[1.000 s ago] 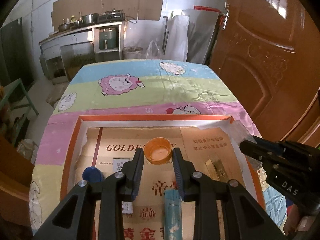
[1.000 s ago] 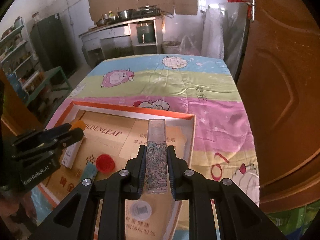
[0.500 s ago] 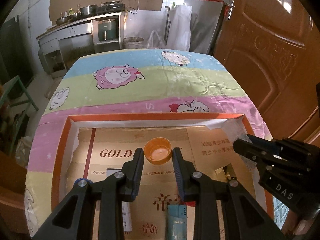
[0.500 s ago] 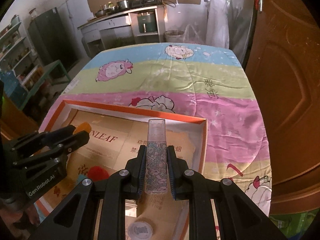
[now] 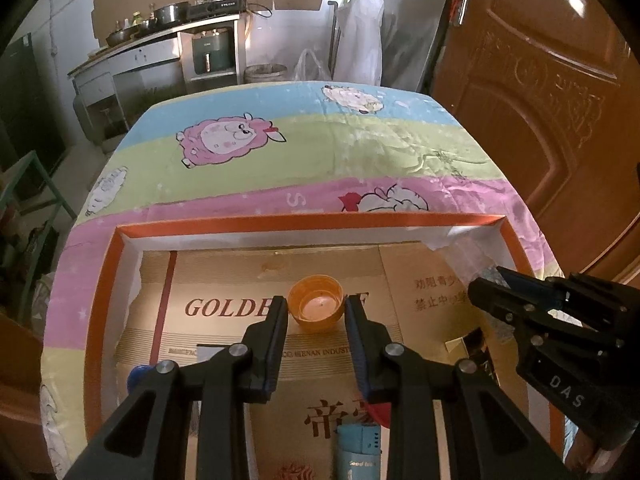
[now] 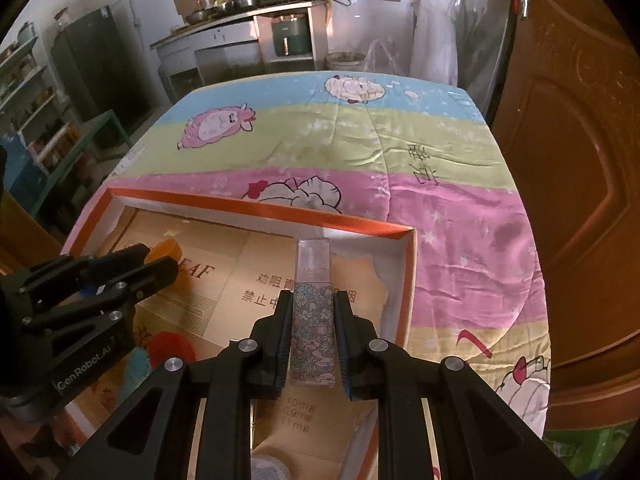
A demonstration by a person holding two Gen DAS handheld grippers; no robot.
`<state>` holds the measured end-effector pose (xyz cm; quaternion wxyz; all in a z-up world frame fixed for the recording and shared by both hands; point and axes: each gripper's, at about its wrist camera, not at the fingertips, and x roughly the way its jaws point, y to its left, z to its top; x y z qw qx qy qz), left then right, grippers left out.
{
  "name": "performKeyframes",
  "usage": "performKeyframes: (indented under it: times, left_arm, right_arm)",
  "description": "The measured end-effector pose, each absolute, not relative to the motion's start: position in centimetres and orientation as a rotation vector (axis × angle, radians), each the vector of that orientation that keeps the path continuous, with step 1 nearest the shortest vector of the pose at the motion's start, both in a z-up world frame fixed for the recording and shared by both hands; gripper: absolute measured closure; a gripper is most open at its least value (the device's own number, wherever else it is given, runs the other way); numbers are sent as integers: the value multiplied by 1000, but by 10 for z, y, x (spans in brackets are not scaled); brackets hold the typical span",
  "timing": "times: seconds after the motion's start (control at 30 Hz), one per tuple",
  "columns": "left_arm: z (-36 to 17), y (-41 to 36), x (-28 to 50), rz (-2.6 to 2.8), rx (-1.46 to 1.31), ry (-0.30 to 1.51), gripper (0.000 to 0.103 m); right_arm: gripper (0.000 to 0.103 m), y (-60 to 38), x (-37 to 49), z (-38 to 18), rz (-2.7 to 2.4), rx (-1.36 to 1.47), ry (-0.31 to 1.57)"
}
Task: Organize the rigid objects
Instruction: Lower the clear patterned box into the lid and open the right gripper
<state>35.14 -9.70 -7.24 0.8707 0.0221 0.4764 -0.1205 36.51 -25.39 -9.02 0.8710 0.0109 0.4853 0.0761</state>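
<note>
The orange cap (image 5: 316,303) sits pinched between the jaws of the left tongs (image 5: 316,312), open side up, and the flowered bottle (image 6: 313,320) with its clear top is squeezed upright between the jaws of the right tongs (image 6: 313,336) — both held over the shallow orange-rimmed box (image 5: 304,222) on the bed. The cap hangs above the printed cardboard lining near the box's far wall; the bottle hangs over the far right corner.

To do this step well, I'd say each piece wants lowering until it meets the cardboard before the jaws let go. The bottle is tall and narrow, so dropped on end it would likely topple; laying it flat along the right wall looks safer. The cap is light and round, and could roll if released on its edge, so keep it level.

Looking outward: a blue lighter (image 5: 358,448) lies on the cardboard below the left tongs, a blue cap (image 5: 138,376) peeks out at the left, a red cap (image 6: 172,344) lies near the middle, and a pale round lid (image 6: 268,468) lies under the right tongs. A small dark-and-gold packet (image 5: 472,346) lies toward the right side. The two tongs are close together — their bodies could knock if either swings inward. Torn white paper (image 5: 444,236) at the far right corner may snag the bottle. The striped sheep blanket (image 5: 320,148) beyond is bare.
</note>
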Motion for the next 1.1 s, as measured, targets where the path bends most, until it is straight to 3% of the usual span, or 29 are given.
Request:
performKeyframes:
  times: [0.53, 0.83, 1.1]
  left_arm:
    - [-83, -98, 352, -263, 58, 1010, 73]
    - [-79, -96, 348, -274, 32, 999, 66]
    - [-64, -95, 338, -285, 15, 962, 65]
  right_arm:
    - [82, -249, 369, -100, 151, -3, 1042]
    - [80, -249, 365, -96, 153, 10, 1013]
    - [67, -251, 356, -83, 144, 26, 988]
